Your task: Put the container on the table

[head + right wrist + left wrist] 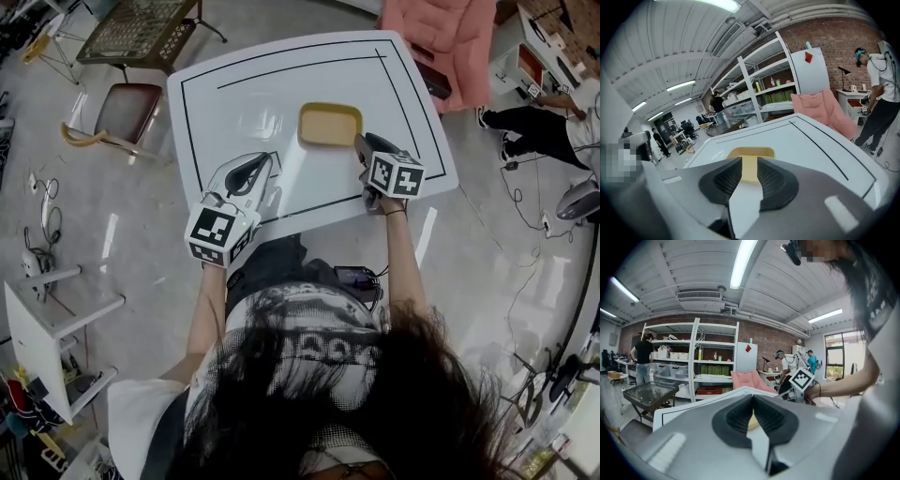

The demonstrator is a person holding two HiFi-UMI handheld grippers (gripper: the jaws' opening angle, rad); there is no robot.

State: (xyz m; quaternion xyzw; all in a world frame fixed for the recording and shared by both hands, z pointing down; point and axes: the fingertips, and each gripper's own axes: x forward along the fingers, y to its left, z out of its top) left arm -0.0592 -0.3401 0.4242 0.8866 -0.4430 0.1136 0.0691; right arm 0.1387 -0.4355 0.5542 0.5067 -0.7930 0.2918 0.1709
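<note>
A shallow yellow container (329,125) rests flat on the white table (234,103), near its middle. My right gripper (360,144) hovers just off the container's right near corner, open and holding nothing. In the right gripper view the container (751,153) shows beyond the gap between the spread pads (727,178) of the gripper (749,161), apart from them. My left gripper (267,165) is over the table's near left part, away from the container. Its pads meet at the tips in the left gripper view (753,404), with a sliver of yellow container (752,423) behind them.
A pink armchair (450,33) stands at the table's far right corner. To the left are a brown-seated chair (127,108) and a mesh-topped cart (136,28). A white shelf unit (47,319) stands at lower left. A person (539,127) stands to the right.
</note>
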